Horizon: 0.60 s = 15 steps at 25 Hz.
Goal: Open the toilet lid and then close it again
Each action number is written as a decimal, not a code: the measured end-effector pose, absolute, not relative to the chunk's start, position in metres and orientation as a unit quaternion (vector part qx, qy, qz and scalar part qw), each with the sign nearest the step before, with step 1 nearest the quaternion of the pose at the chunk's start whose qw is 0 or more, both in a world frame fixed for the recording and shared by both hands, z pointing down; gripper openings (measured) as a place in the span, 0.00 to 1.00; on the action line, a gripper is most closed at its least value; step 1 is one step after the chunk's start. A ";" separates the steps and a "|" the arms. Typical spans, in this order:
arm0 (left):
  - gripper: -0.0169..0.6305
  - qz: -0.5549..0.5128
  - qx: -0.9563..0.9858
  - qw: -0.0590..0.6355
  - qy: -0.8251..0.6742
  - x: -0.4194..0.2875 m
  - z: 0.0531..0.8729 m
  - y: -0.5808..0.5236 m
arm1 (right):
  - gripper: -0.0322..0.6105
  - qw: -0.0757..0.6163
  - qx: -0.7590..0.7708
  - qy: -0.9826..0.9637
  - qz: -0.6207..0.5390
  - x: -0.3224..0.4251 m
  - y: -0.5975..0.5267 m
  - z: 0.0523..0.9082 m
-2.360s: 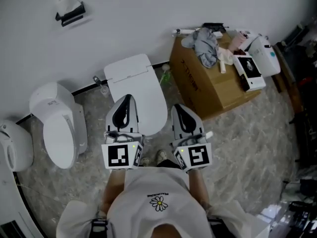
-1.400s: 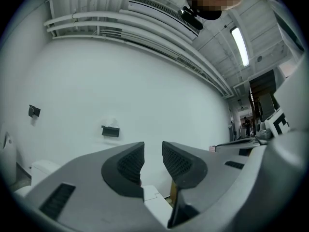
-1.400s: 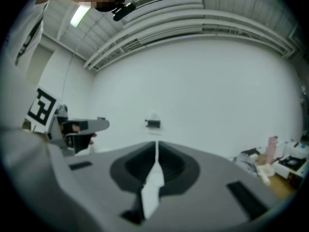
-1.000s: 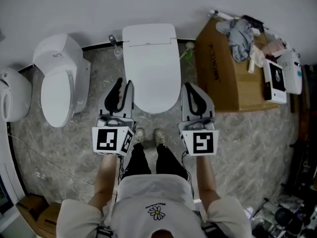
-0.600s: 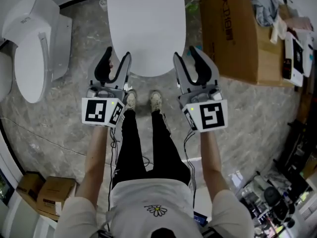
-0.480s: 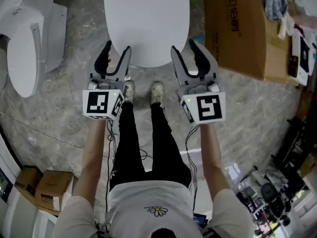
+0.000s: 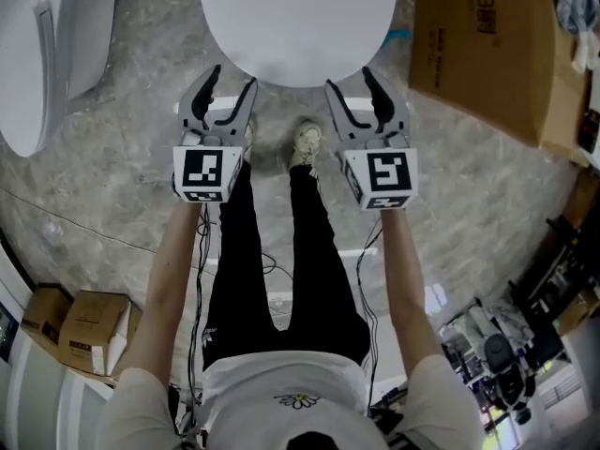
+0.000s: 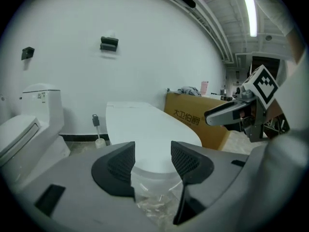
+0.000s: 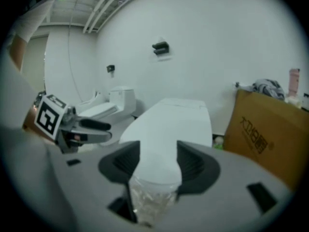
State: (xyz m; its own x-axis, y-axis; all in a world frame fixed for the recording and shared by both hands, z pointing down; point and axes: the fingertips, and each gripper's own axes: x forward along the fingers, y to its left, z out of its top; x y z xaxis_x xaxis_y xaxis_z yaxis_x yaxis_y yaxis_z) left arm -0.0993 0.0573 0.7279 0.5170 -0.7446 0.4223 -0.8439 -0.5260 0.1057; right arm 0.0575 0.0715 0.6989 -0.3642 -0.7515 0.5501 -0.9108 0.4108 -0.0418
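Observation:
The white toilet lid (image 7: 295,22) lies closed at the top of the head view. Both grippers hang just short of its rounded front edge, one at each side. My left gripper (image 7: 232,78) is open with nothing between its fingers, and its jaws have just been opening. My right gripper (image 7: 349,81) is open and empty too, its jaws also just opened wide. In the left gripper view the lid (image 8: 145,129) stretches away beyond the open left gripper (image 8: 152,161). The right gripper view shows the lid (image 9: 169,124) ahead of the open right gripper (image 9: 158,161).
A second white toilet (image 7: 37,45) stands at the left. A large cardboard box (image 7: 487,45) stands at the right of the toilet. The person's feet (image 7: 305,143) are on the marbled floor just before the bowl. Small boxes (image 7: 80,331) lie lower left, clutter (image 7: 506,345) lower right.
Both grippers have sunk toward the lid's front edge, and the toilet has slid up and grown in view. Their jaws went from nearly shut to wide apart.

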 end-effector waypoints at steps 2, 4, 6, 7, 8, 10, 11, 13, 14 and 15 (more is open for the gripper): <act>0.40 0.184 0.863 0.152 -0.445 -0.094 0.743 0.066 | 0.42 0.237 0.520 -0.796 0.199 0.064 0.078 0.721; 0.41 0.195 0.867 0.153 -0.433 -0.091 0.755 0.071 | 0.42 0.250 0.521 -0.786 0.221 0.068 0.085 0.742; 0.41 0.205 0.868 0.156 -0.425 -0.090 0.766 0.075 | 0.42 0.267 0.515 -0.780 0.233 0.070 0.094 0.761; 0.42 0.210 0.867 0.158 -0.423 -0.089 0.772 0.076 | 0.42 0.276 0.511 -0.778 0.238 0.071 0.098 0.769; 0.42 0.216 0.867 0.160 -0.421 -0.088 0.777 0.077 | 0.42 0.283 0.507 -0.777 0.243 0.072 0.102 0.776; 0.42 0.230 0.865 0.164 -0.414 -0.086 0.789 0.078 | 0.42 0.295 0.500 -0.775 0.250 0.073 0.106 0.788; 0.42 0.239 0.865 0.165 -0.408 -0.085 0.795 0.079 | 0.42 0.302 0.498 -0.773 0.251 0.073 0.107 0.794; 0.42 0.255 0.868 0.165 -0.394 -0.081 0.806 0.082 | 0.42 0.316 0.496 -0.770 0.248 0.075 0.108 0.804; 0.42 0.262 0.869 0.163 -0.387 -0.079 0.809 0.084 | 0.42 0.323 0.495 -0.768 0.247 0.076 0.109 0.808; 0.42 0.267 0.870 0.161 -0.381 -0.078 0.812 0.085 | 0.42 0.327 0.494 -0.767 0.247 0.076 0.109 0.813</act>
State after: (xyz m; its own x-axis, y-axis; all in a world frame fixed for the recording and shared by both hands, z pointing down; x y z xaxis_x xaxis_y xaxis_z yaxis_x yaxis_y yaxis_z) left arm -0.0780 0.0846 0.8121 0.5664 -0.5778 0.5876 -0.7501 -0.6568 0.0772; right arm 0.0759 0.1086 0.8126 -0.2974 -0.5959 0.7460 -0.9192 0.3899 -0.0551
